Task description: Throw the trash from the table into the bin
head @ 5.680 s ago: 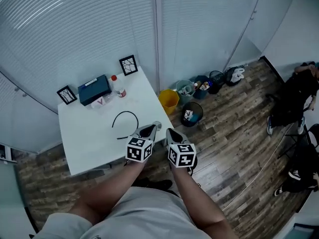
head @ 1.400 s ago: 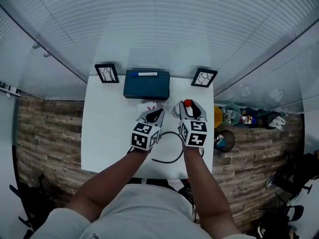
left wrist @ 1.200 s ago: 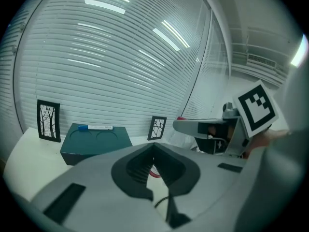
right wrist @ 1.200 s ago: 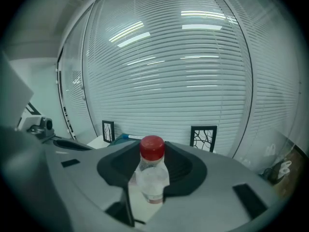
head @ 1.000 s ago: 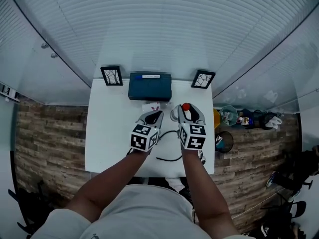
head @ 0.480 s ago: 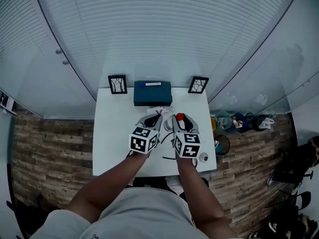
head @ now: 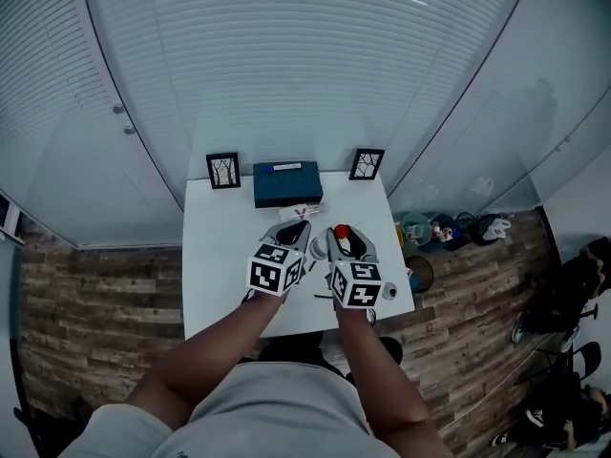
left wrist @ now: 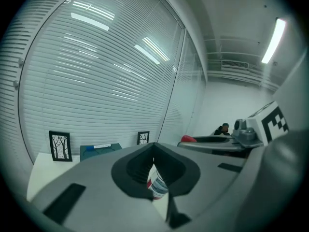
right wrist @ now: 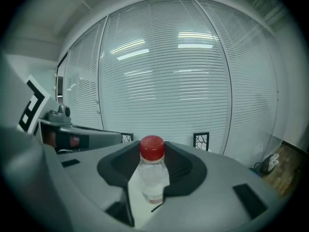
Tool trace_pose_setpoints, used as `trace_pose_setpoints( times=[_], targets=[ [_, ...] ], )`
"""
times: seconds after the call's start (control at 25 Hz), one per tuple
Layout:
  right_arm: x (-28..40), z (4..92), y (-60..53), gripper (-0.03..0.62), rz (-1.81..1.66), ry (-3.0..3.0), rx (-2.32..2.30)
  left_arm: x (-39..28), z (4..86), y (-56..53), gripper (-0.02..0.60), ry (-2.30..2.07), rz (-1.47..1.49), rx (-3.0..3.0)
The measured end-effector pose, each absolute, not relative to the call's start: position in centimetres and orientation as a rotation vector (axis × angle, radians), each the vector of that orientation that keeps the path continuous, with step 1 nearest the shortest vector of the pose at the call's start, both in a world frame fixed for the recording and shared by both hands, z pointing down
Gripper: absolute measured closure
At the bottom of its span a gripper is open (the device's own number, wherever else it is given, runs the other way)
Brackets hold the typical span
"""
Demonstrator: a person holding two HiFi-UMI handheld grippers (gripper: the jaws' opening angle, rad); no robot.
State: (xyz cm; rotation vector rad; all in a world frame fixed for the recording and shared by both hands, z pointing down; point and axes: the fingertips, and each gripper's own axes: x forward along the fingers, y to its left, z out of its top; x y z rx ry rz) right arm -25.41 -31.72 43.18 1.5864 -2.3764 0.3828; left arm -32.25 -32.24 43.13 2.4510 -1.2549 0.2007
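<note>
Peering down, I could barely make out the small red-and-white wrapper (left wrist: 157, 185) pinched in my left gripper (head: 298, 229); my right gripper (head: 344, 239) was clamped on the clear red-capped plastic bottle (right wrist: 153, 173). Both hung over the near-right edge of the white table (head: 215, 284), with the dark round bin (head: 417, 273) on open floor to the right. Since a second earlier, both had risen.

Left gripper view: the packet (left wrist: 157, 185) nipped in my left gripper (left wrist: 154, 151) shows only as a sliver; its print is unreadable.

Head view: my right gripper (head: 346, 240) covers the bottle (head: 341, 230) below its red cap. Bins (head: 416, 229) right of the table (head: 215, 256): contents too small to tell. Far right, a person (head: 584, 282) is cut by the edge.
</note>
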Motion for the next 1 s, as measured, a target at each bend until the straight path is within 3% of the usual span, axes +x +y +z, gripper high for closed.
trace_pose_setpoints(
  times=[0.36,1.0],
  targets=[
    [-18.6,42.6,-26.0,0.434,0.404,-2.272,1.780,-24.2,43.7,-27.5,0.584,-0.994,0.249,2.553],
    [1.5,43.8,-14.0,0.434,0.505,-2.068,2.096,-2.2,45.3,-17.0,0.584,-0.584,0.380,2.675]
  ],
)
